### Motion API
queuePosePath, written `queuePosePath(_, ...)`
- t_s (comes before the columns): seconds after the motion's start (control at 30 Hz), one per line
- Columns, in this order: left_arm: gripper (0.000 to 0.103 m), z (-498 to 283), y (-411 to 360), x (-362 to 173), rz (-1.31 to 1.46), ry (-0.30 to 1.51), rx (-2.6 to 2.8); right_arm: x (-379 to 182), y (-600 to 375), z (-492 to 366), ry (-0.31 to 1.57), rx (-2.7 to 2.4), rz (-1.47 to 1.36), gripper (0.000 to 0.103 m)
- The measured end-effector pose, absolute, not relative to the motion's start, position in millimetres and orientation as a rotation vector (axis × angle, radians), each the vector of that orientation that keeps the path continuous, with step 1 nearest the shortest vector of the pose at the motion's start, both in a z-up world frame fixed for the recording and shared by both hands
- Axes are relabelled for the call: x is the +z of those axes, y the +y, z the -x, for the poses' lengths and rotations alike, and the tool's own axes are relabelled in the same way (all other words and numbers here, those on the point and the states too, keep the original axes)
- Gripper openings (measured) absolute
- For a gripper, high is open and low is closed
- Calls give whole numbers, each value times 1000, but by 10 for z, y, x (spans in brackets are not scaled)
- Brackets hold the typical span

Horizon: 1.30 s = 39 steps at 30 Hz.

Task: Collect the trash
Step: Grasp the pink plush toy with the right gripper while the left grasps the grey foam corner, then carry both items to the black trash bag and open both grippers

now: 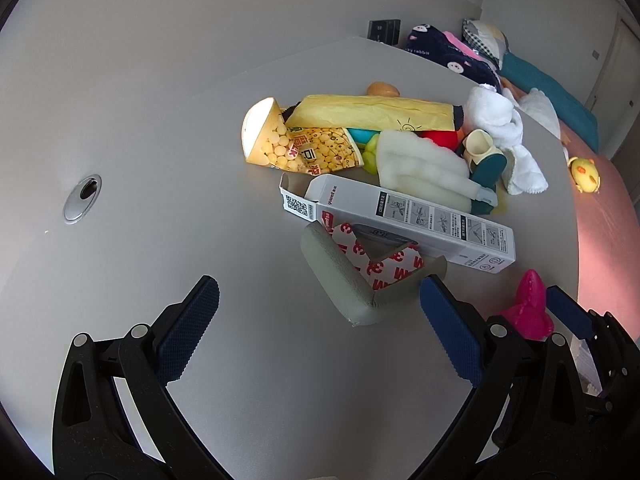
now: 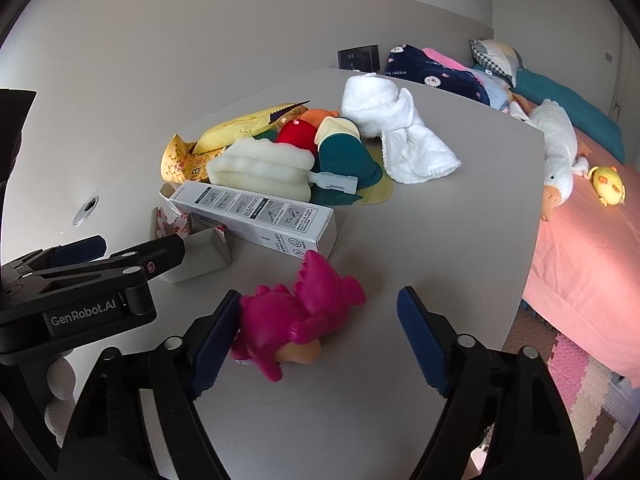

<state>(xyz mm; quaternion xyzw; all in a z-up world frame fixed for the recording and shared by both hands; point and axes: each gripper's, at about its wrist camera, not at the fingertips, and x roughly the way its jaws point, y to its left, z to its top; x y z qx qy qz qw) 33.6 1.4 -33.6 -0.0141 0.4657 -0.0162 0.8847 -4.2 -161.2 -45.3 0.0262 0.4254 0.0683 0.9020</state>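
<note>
Left tool (image 1: 316, 320) wide open, holding nothing, low over the table (image 1: 160, 128), lined up on the grey corner guard (image 1: 340, 280) lying just ahead between its fingers; the guard's 3M tape backing faces up, looks like spent packaging, so likely first trash pick

Right tool (image 2: 320, 340) also wide open and empty, straddling the pink toy dinosaur (image 2: 296, 316); its left finger touches or nearly touches the toy, can't tell which. Toy isn't trash, so probably just in the way

Beyond the guard, touching it, the opened white box (image 1: 408, 220), flap torn open. Further back the crumpled yellow snack bag (image 1: 304, 148) and yellow wrapper (image 1: 376, 110), heaped with white foam (image 1: 420, 168), a teal item (image 2: 344, 156) and white towel (image 2: 396, 128)

Trash is all mid-table, mixed with keepers, so picks need sorting. No bin in view
</note>
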Motion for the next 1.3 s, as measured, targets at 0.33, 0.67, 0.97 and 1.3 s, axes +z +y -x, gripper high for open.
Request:
queuePosePath(0.33, 97, -355, -37, -328, 25, 946, -112, -474, -1890, -14, 871, 115, -155, 51)
queuePosePath(0.67, 97, -468, -131, -465, -11, 963, -128, -414, -1975, 10, 849, 101, -165, 51)
queuePosePath(0.97, 77, -504, -96, -461, -1, 909, -149, -345, -2042, 81, 829, 81, -161, 51)
queuePosePath(1.3, 74, -338, -136, -311, -18, 846, -103, -164, -2224, 230, 792, 74, -174, 51)
